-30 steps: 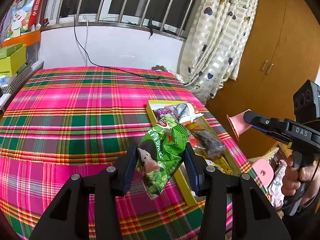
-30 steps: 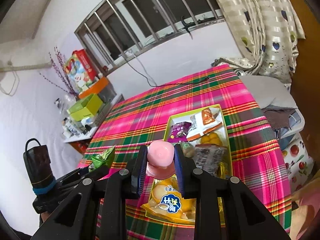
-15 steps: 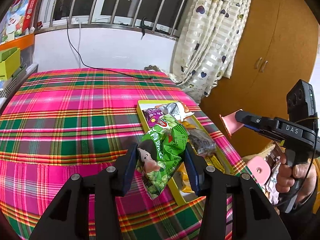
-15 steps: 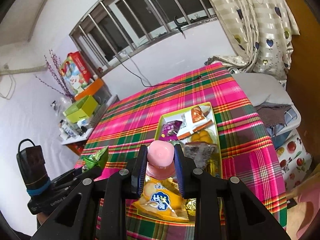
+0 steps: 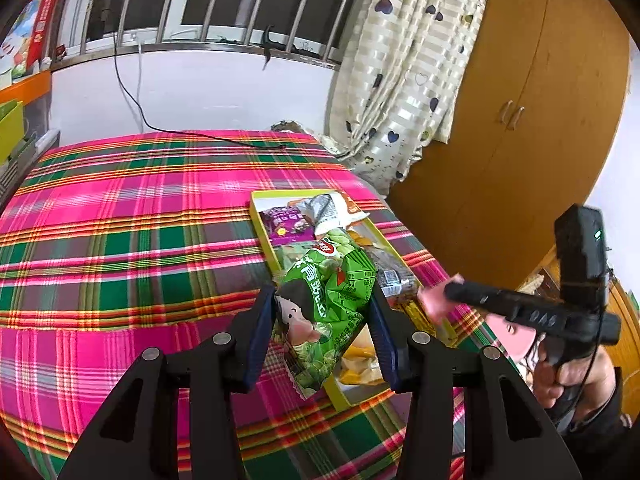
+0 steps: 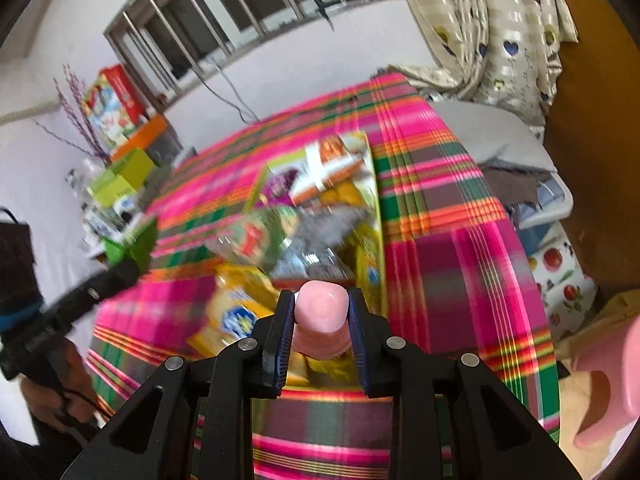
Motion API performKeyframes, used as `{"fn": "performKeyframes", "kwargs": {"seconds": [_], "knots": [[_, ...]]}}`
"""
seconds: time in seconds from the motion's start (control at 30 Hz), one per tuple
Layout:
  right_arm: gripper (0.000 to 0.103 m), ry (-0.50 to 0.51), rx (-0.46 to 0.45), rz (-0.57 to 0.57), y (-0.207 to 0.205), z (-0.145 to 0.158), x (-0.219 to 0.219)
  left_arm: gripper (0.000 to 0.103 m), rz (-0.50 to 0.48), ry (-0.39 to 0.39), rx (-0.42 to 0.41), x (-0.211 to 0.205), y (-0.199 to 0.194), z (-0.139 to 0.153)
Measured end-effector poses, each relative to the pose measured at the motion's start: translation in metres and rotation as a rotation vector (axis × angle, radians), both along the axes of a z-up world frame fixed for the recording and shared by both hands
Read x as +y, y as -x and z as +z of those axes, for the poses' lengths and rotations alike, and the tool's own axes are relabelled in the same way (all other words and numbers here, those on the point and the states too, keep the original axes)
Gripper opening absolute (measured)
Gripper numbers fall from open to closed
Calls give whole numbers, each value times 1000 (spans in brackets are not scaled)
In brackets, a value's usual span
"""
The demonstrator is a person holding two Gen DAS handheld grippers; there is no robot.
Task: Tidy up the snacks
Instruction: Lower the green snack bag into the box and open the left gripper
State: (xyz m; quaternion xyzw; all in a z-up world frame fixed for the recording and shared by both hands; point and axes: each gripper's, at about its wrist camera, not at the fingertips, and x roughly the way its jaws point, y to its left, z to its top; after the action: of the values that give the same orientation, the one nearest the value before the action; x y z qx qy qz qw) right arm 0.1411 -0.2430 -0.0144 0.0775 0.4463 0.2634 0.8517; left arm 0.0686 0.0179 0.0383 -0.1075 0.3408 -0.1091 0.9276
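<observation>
My left gripper (image 5: 322, 334) is shut on a green snack bag (image 5: 326, 308) with a cartoon face, held above the near end of a yellow tray (image 5: 260, 222) full of snack packets. My right gripper (image 6: 322, 330) is shut on a pink jelly cup (image 6: 320, 312) and hangs low over the tray's near end (image 6: 370, 268), above a yellow packet (image 6: 236, 316). In the left wrist view the right gripper (image 5: 434, 300) comes in from the right with the pink cup (image 5: 430, 302) over the tray's right rim. In the right wrist view the green bag (image 6: 130, 242) shows at the left.
The tray lies on a pink and green plaid cloth (image 5: 120, 240) near the table's right edge. A black cable (image 5: 132, 96) runs down the wall onto the cloth. Boxes (image 6: 120, 176) stand at the far left; a pink stool (image 6: 604, 384) and a wooden wardrobe (image 5: 520, 120) are at the right.
My right gripper has dropped with the pink cup toward the tray, and its view is now blurred. The left gripper has drifted sideways, still gripping the green bag.
</observation>
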Motion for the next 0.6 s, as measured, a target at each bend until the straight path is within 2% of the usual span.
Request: {"fn": "performKeyframes", "kwargs": {"seconds": [0.2, 0.6], "knots": [[31, -8, -24, 20, 0, 4, -1, 47, -25, -9, 11, -11, -4, -1], [34, -52, -85, 34, 0, 21, -9, 47, -60, -11, 42, -35, -28, -6]]}}
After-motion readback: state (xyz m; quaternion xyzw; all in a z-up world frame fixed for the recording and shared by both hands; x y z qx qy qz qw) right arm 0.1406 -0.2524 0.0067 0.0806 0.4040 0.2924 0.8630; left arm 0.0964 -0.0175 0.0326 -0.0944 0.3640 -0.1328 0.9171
